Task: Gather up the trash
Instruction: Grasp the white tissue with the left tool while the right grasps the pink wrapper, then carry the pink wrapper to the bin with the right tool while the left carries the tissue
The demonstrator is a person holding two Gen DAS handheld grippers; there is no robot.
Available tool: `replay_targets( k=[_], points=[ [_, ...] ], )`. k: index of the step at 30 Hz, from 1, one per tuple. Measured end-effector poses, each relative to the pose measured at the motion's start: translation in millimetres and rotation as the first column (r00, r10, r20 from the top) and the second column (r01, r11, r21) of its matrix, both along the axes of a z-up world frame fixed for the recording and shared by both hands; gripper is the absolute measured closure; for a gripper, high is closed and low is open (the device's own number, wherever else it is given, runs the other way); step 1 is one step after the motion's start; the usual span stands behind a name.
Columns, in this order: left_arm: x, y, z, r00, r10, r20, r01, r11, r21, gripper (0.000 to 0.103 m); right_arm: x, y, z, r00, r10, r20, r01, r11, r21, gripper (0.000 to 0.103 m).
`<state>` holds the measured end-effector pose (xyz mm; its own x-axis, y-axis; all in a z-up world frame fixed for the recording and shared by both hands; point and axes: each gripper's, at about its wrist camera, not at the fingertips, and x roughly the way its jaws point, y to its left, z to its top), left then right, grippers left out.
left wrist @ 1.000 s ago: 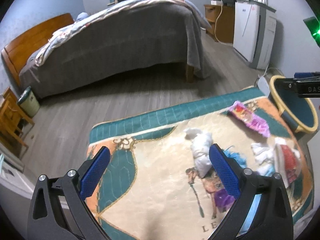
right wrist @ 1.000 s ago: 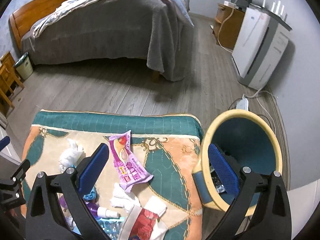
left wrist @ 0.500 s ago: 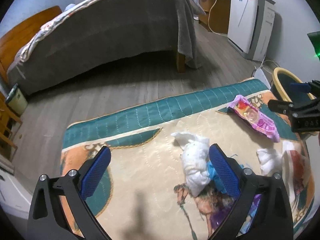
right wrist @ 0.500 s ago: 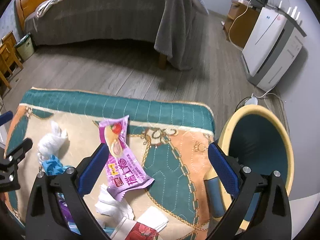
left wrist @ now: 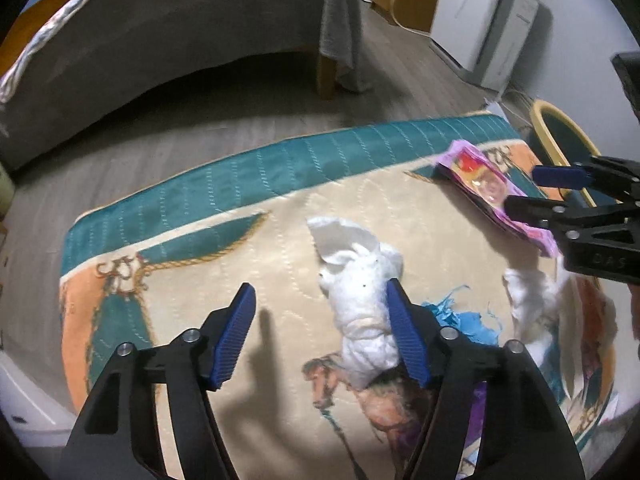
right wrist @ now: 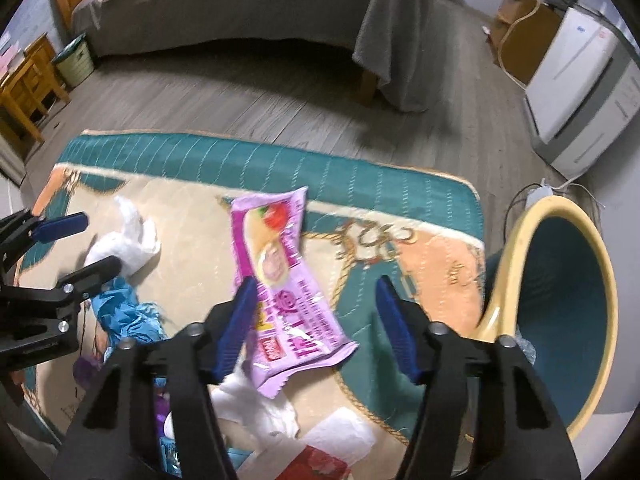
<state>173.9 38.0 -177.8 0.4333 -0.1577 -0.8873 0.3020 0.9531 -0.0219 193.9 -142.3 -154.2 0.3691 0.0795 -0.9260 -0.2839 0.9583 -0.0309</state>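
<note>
A quilted cloth (left wrist: 248, 196) with a teal border and cream centre is spread over the carrying surface. Lying on it are seen a crumpled white tissue (left wrist: 360, 292), a purple snack wrapper (right wrist: 280, 280), torn blue scraps (right wrist: 120, 308), further white tissues (right wrist: 260, 404) and a red-printed packet (right wrist: 320, 460).

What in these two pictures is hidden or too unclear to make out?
- Inside of the bin: right wrist view, its own rim and wall hide the bottom; left wrist view shows only a sliver.
- Purple scrap: the left gripper covers most of it.
- Red packet: cut off by the picture's lower edge.
- Print on the pink wrapper: blurred, unreadable.
- Blue scrap: partly behind the near gripper finger in the left wrist view.
</note>
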Motion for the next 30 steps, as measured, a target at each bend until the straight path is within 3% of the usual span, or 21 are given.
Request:
replay_targets(
  k=[4,9,17,30],
  points=[
    [-1.4,-6.2,-3.5,0.999,-0.027,-0.037,0.027,1.0,-0.012,0.054,-2.5,6.6,-9.6,0.998,0.031,-0.056,-0.032,0.999,-0.021,0.077],
    [-4.0,-11.0,-2.0,0.997,-0.062,-0.055,0.061,0.998,-0.025,0.077,-8.0,11.9,-4.8,0.997,0.067,-0.036,-0.068,0.997,-0.037,0.094],
    [-10.6,-13.6,18.3,0.997,-0.078,0.013,0.078,0.997,0.019,0.078,-12.9,5.7,28.3,0.998,0.054,0.023,-0.055,0.998,0.022,0.096],
    [-28.8,-12.2,93.9,0.978,-0.035,0.208,0.041,0.999,-0.024,0.078,-21.7,-36.2,114.2,0.983,-0.072,0.166,0.053,0.992,0.112,0.096]
  ],
)
